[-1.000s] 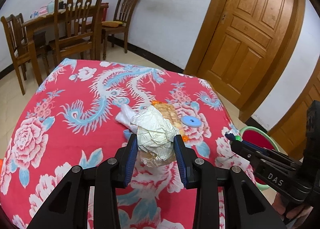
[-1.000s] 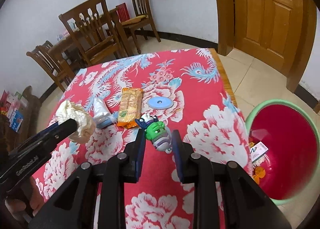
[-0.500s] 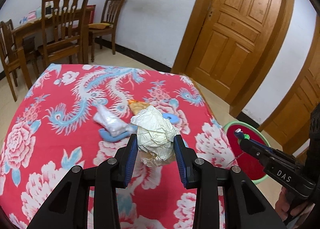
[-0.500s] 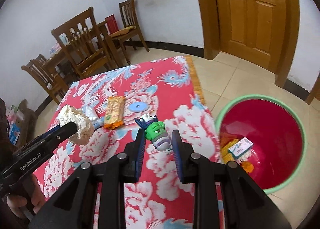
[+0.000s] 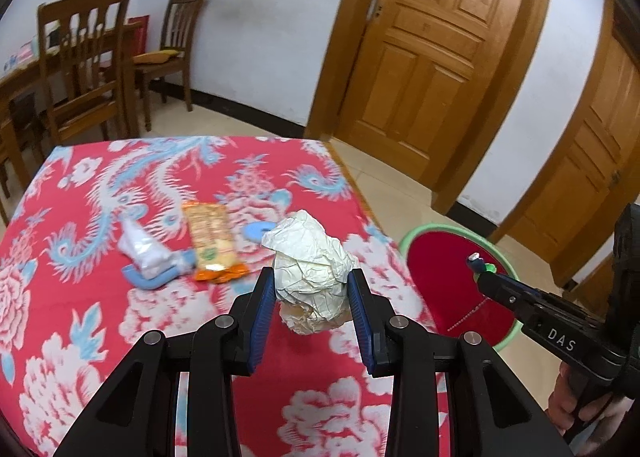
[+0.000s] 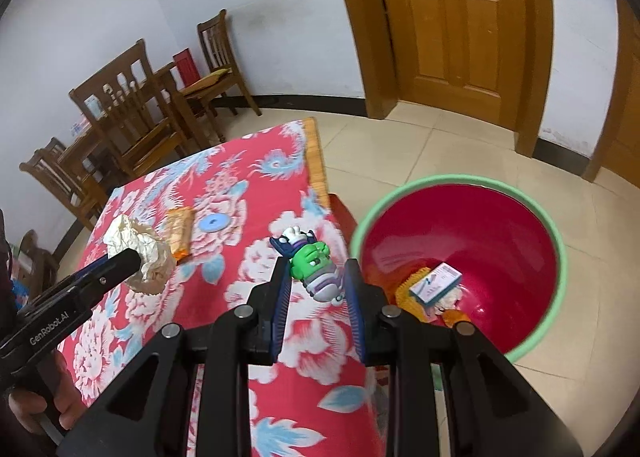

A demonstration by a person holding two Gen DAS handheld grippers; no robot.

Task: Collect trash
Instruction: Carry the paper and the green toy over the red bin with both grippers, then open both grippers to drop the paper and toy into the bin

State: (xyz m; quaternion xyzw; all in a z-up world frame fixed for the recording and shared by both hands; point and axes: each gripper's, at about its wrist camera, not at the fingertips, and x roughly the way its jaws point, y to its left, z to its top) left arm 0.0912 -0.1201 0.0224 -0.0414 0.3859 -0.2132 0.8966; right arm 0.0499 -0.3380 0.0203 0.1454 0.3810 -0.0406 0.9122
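My left gripper (image 5: 312, 289) is shut on a crumpled ball of whitish paper (image 5: 310, 271), held above the red flowered tablecloth (image 5: 80, 297). My right gripper (image 6: 318, 277) is shut on a small green and purple toy figure (image 6: 316, 263), held over the table's right edge beside the red bin with a green rim (image 6: 464, 181). In the left wrist view the right gripper (image 5: 480, 263) shows its tip over the bin (image 5: 444, 281). The paper ball (image 6: 136, 247) also appears at left in the right wrist view.
On the cloth lie an orange snack packet (image 5: 210, 241), a white tube with a blue piece (image 5: 146, 257) and a light blue disc (image 5: 256, 231). The bin holds a small white box (image 6: 436, 283) and orange scraps. Wooden chairs (image 5: 92, 69) and doors (image 5: 436, 49) stand behind.
Both grippers have swung to the right with their loads; the bin has come closer and larger in both views, and the things on the cloth have slid left.
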